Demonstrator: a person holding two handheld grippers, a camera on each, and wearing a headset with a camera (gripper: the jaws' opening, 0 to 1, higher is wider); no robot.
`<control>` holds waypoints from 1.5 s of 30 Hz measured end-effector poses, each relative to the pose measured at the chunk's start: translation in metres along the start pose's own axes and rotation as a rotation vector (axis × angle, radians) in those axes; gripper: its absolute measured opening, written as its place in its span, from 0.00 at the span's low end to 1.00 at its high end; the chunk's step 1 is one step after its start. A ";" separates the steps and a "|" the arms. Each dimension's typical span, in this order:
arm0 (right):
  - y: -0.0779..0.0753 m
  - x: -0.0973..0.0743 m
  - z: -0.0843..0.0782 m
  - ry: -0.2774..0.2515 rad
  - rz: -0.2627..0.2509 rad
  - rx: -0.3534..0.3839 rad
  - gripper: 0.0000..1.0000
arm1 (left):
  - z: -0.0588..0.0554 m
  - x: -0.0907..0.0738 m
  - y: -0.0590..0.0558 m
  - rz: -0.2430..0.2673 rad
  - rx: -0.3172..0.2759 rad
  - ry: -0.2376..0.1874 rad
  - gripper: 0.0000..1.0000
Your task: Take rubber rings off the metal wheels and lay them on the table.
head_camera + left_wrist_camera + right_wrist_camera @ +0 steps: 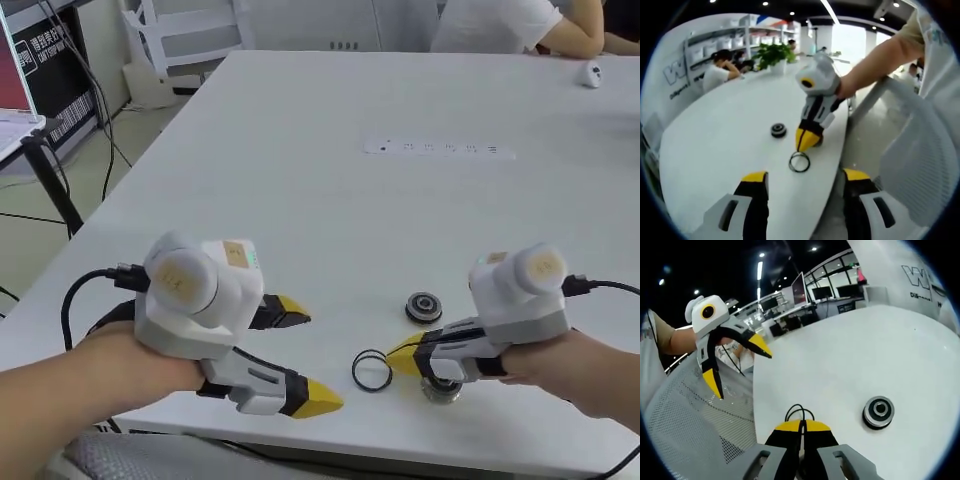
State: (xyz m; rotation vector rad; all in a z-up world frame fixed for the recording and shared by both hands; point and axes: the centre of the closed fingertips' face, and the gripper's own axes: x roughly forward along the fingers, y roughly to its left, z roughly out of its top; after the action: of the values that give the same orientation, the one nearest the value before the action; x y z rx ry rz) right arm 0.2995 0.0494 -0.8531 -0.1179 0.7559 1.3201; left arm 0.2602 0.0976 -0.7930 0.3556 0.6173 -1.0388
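Note:
Two thin black rubber rings (372, 370) lie overlapping on the white table (330, 200) near its front edge. My right gripper (398, 357) is shut, its yellow tips right beside the rings (799, 413), with nothing seen between the jaws. A bare silver wheel (440, 389) sits partly hidden under that gripper. A second metal wheel (424, 307) with a dark ring on it stands just behind; in the right gripper view this wheel (878, 412) is to the right. My left gripper (310, 356) hovers open to the left of the rings (799, 162), holding nothing.
A white power strip (440, 149) lies mid-table and a small white device (592, 74) at the far right. A person in white (500, 25) sits at the far side. The table's front edge runs just below both grippers, with a mesh chair (700, 415) behind it.

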 end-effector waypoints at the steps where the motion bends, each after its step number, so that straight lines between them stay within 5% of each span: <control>1: 0.000 0.000 -0.001 0.003 -0.001 0.001 0.00 | 0.000 0.000 0.000 0.000 0.000 0.001 0.60; 18: -0.007 -0.002 -0.001 -0.004 -0.037 0.012 0.07 | 0.000 0.004 0.001 0.000 -0.001 0.012 0.60; 33: -0.021 -0.040 0.018 -0.108 -0.083 0.058 0.12 | 0.015 0.013 0.011 -0.004 0.005 -0.003 0.59; 45: -0.037 -0.065 0.016 -0.152 -0.123 0.080 0.15 | 0.032 0.032 0.019 -0.016 0.026 -0.008 0.58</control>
State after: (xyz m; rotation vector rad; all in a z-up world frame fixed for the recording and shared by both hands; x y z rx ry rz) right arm 0.3362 -0.0065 -0.8165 0.0001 0.6613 1.1666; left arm 0.2985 0.0670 -0.7890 0.3693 0.6007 -1.0639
